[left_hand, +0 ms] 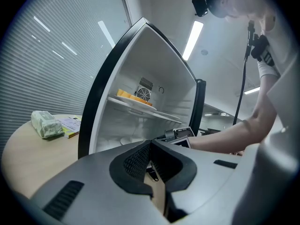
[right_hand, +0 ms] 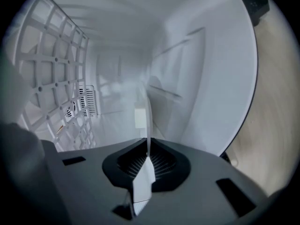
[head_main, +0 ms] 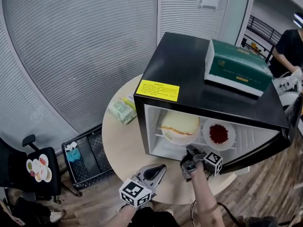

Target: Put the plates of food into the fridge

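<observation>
White plate (head_main: 208,127) with dark-red food (head_main: 218,133)

Bright, even light fills the head view, with a dull sheen on top of the fridge (head_main: 189,70). Above the fridge in the left gripper view, ceiling strips (left_hand: 193,39) glare. Inside it, the right gripper view is pale, blurred, and dark at its corners.

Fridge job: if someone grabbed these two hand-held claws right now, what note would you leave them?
Left gripper: shut, empty, outside the fridge.
Right gripper: reaching into the lower compartment, shut on a thin white edge, probably a plate's rim.
Done: the plate of yellow food and the plate of red food sit on the upper shelf.
To do: likely set this piece down, let go, pull out.
</observation>
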Available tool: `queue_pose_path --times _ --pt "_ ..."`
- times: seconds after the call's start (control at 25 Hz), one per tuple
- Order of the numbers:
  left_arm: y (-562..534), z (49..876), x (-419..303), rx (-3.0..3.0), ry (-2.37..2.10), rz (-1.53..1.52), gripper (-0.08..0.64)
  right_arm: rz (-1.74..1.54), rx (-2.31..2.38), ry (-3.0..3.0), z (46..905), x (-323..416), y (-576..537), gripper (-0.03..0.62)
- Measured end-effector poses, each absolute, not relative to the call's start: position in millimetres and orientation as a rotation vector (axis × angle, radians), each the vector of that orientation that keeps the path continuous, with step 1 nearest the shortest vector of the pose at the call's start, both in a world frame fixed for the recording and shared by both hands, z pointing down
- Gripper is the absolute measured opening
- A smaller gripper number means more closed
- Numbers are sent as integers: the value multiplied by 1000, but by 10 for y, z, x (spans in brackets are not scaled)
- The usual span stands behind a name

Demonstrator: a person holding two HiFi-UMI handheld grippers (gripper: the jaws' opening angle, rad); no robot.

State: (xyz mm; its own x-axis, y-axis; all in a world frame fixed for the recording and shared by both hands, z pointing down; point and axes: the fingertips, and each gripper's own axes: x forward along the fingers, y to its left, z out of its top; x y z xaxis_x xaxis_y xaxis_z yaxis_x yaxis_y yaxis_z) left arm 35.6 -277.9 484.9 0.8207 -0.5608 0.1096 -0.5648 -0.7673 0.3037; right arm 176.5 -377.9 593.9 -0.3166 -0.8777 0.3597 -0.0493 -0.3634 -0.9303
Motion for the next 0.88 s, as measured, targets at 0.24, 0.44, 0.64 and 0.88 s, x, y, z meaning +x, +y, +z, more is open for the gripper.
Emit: queue_pose_path --times 0.24,0.44,0.64,0.88 --pt "-2852 4841 397 2672 -830 -5 5 -1644 -1550 1273 5815 1936 -3844 199" --pt "-2848 4814 453 2667 -816 -24 5 -1578 -1690 1297 5698 1939 -3734 259" --pt "-2850 4797 519 2676 -802 -39 5 -1589 -1879 1351 5787 1964 -3554 281" --pt "-2729 4788 548 2652 -814 -47 5 -1495 -1954 1476 5685 1883 -3233 285"
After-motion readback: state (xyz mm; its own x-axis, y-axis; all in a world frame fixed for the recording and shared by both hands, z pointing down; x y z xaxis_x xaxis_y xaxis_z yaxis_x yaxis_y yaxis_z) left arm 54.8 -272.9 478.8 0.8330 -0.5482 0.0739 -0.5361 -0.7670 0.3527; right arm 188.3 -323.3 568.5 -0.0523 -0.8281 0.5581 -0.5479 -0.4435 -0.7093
